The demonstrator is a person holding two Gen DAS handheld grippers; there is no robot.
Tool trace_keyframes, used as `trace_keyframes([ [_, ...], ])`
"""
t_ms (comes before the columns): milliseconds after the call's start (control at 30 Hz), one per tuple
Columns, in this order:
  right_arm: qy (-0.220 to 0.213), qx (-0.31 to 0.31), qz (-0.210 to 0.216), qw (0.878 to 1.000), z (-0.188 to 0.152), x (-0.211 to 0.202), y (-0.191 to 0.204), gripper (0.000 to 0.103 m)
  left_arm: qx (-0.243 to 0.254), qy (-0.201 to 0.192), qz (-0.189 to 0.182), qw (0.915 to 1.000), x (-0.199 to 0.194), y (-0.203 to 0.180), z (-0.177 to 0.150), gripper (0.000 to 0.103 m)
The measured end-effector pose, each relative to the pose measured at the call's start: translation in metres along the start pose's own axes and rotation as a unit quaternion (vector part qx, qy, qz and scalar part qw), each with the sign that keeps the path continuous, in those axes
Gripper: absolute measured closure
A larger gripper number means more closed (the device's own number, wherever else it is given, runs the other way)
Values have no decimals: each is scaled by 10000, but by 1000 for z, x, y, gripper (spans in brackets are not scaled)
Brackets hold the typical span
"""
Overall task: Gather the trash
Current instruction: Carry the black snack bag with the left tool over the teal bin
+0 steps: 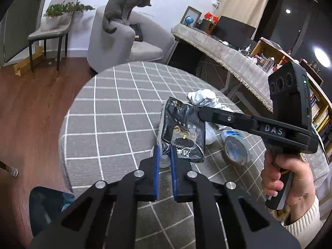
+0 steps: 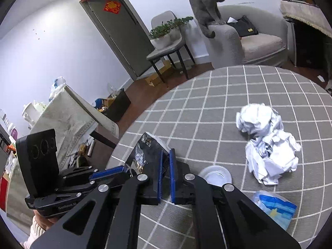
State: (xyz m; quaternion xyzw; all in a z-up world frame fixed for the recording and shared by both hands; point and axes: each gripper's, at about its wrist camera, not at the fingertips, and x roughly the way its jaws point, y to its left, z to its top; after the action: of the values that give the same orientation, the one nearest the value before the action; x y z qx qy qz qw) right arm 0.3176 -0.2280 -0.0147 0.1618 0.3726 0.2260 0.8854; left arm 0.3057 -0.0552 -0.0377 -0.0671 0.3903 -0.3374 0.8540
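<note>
A black foil snack bag (image 1: 182,132) is held above the round table with the grey checked cloth (image 1: 116,108). My left gripper (image 1: 165,153) is shut on the bag's lower edge. My right gripper (image 2: 165,159) is shut on the same bag (image 2: 145,157) from the other side, and in the left wrist view its fingers (image 1: 215,116) reach in from the right. Crumpled white paper (image 2: 267,143) lies on the cloth to the right. A crushed clear bottle with a blue label (image 2: 276,207) and a clear round lid (image 2: 215,175) lie near the right gripper.
A grey cat (image 1: 126,6) stands on the arm of a grey armchair (image 1: 132,41) beyond the table. A chair with a potted plant (image 1: 58,18) stands at the wall. A long cloth-covered side table (image 1: 224,51) and a bookshelf (image 1: 319,108) are at the right. A dark bin (image 1: 45,207) sits below the table edge.
</note>
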Motion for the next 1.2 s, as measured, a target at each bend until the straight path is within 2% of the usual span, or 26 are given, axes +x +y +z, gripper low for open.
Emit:
trace_keyframes([
  [200,-175,-123,157,9996,8,-1,23,97,18,-247,81,9997,-26,3,3,93],
  [633,-79,-300,449,9985,12,34,71,98,-157,-482,451,9977,-76,41,-4,93],
  [933,179,-503,619,9967,5,72,113,98,-288,-533,742,9954,-118,78,-18,93],
  [1200,496,-720,663,9940,-6,106,150,98,-418,-423,1038,9928,-142,108,-33,94],
])
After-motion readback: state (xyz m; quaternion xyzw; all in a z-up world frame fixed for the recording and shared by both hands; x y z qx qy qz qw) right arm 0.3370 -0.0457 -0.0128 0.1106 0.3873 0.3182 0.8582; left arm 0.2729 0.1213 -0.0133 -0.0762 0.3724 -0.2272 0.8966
